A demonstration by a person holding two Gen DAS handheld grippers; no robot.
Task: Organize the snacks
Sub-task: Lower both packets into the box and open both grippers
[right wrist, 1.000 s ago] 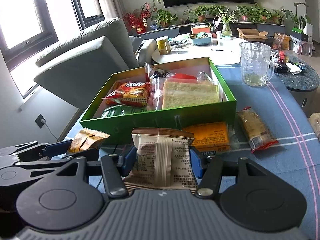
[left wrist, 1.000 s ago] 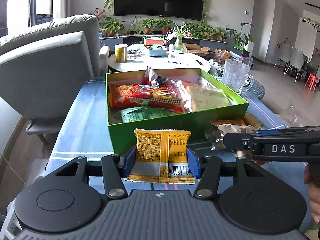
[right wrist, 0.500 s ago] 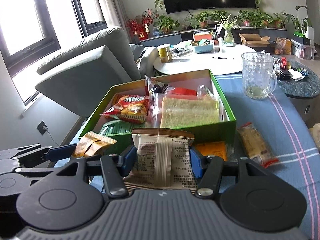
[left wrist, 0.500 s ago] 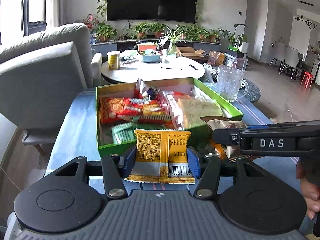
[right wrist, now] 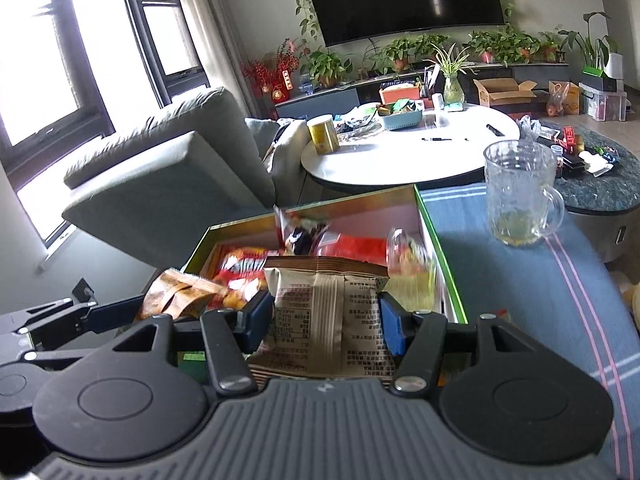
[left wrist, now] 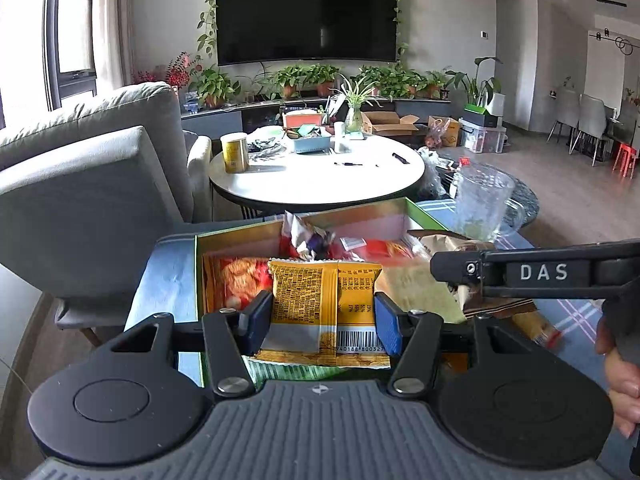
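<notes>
Left gripper (left wrist: 324, 314) is clamping a yellow snack packet (left wrist: 320, 304) upright between its blue pads; right gripper (right wrist: 326, 316) is likewise gripping a brown snack packet (right wrist: 328, 312), long axis vertical. Both packets are hanging over the near edge of the green box (right wrist: 440, 248), which is lying directly ahead and below, already holding red and other wrappers. Right packet is sitting slightly further in, beside the box's right wall. Versus a second ago, both grippers are now raised and advanced from table level to above the box.
</notes>
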